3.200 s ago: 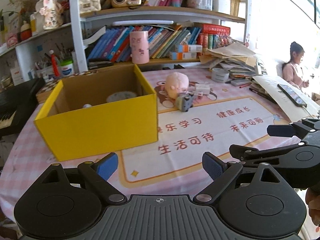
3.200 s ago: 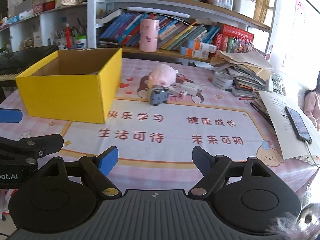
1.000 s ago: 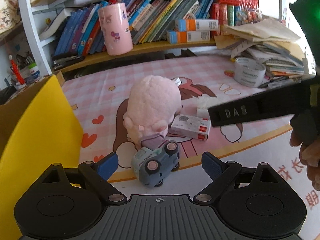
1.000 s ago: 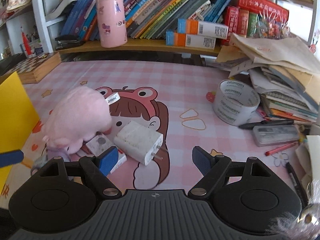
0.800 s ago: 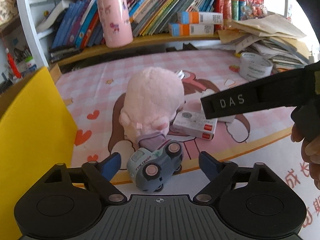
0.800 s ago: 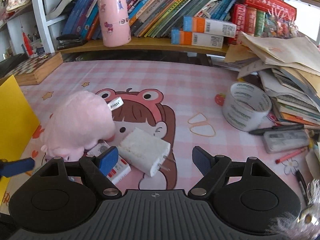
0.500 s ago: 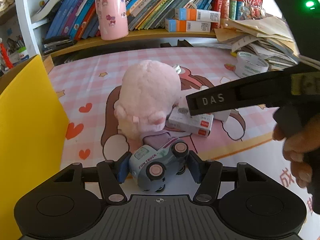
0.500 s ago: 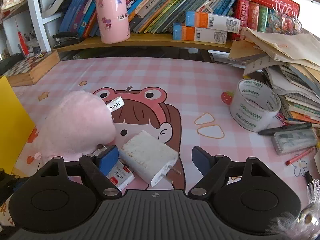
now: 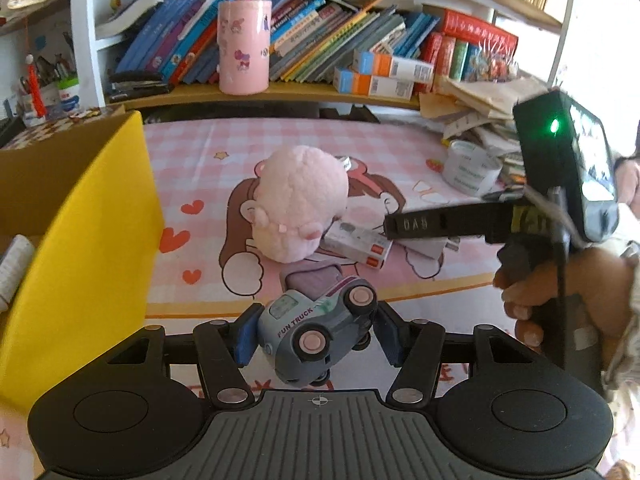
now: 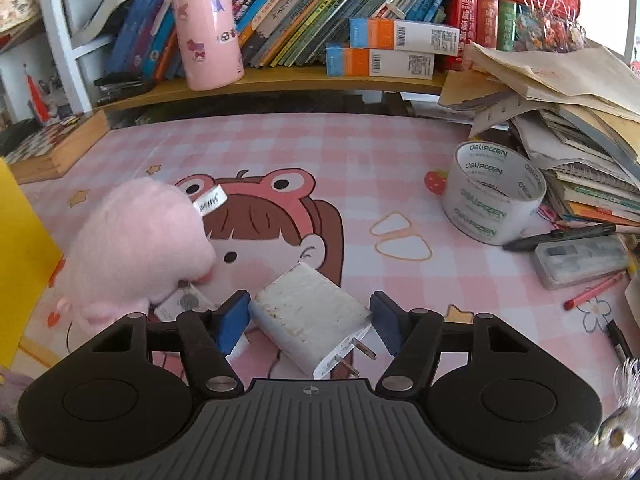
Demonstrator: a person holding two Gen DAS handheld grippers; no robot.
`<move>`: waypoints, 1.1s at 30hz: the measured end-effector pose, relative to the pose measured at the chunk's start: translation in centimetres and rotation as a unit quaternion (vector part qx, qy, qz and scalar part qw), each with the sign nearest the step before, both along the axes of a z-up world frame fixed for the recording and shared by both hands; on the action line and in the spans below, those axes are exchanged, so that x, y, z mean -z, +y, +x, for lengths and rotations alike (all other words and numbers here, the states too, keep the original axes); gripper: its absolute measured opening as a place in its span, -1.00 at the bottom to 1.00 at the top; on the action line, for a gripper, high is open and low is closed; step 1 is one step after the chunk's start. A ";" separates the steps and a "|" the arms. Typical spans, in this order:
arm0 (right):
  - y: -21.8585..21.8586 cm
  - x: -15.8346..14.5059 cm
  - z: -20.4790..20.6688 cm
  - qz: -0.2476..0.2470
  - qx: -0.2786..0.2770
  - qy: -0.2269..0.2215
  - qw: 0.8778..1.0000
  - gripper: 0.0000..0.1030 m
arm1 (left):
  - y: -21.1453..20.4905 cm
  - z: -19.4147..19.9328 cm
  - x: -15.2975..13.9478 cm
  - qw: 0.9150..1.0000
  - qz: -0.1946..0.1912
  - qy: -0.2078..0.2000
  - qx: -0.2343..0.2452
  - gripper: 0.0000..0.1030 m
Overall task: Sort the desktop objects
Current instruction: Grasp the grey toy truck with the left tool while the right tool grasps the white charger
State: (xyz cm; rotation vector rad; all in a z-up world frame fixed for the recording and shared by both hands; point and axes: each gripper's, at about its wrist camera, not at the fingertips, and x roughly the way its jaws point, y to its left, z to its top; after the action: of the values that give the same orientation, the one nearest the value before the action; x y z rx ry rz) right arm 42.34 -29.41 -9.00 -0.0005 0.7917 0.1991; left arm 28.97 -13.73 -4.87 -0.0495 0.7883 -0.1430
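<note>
We have the left gripper (image 9: 316, 334) clamped on the toy truck (image 9: 316, 332), which sits between its blue pads near the front edge of the desk (image 10: 320, 152), beside the yellow box (image 9: 92, 240). Our right gripper (image 10: 306, 320) straddles the white charger (image 10: 308, 316); whether its pads press it yet we cannot tell. Sorting looks barely begun: something pale lies inside the box, but the pink plush (image 9: 300, 208), the small carton (image 9: 356, 242) and the tape roll (image 10: 494, 196) toward the desk's right edge are not yet sorted.
</note>
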 end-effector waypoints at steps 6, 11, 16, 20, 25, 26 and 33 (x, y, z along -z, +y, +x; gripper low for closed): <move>0.0 0.5 -0.3 -0.021 -0.004 0.008 1.000 0.24 | 0.3 -0.7 -0.8 1.000 -0.011 -0.006 -0.008 0.13; 0.2 1.0 -0.6 -0.030 -0.008 -0.006 1.000 0.21 | 0.7 -1.8 -2.0 1.000 -0.018 -0.020 -0.012 0.13; 0.0 0.4 -1.2 -0.031 -0.009 -0.006 0.999 0.21 | 1.1 -2.6 -2.7 0.999 -0.022 -0.028 -0.016 0.13; -0.4 -0.8 -2.7 -0.028 -0.014 -0.012 0.999 0.21 | 1.1 -3.1 -3.2 0.999 -0.022 -0.032 -0.012 0.13; -0.9 -3.3 -5.6 -0.012 -0.026 -0.026 0.999 0.21 | 1.6 -4.1 -4.2 0.998 -0.032 -0.048 -0.008 0.13; -1.0 -3.9 -6.3 -0.007 -0.028 -0.028 0.999 0.21 | 1.7 -4.3 -4.5 0.998 -0.034 -0.051 -0.007 0.13; -0.8 -6.5 -10.7 0.015 -0.032 -0.030 0.999 0.21 | 2.8 -5.8 -5.5 0.997 -0.043 -0.065 0.007 0.13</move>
State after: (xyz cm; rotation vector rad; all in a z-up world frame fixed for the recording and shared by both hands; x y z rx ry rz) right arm 31.60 -30.23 -2.49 -0.0045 0.7290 0.2704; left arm 23.21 -10.91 0.62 -0.1150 0.6526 -0.1922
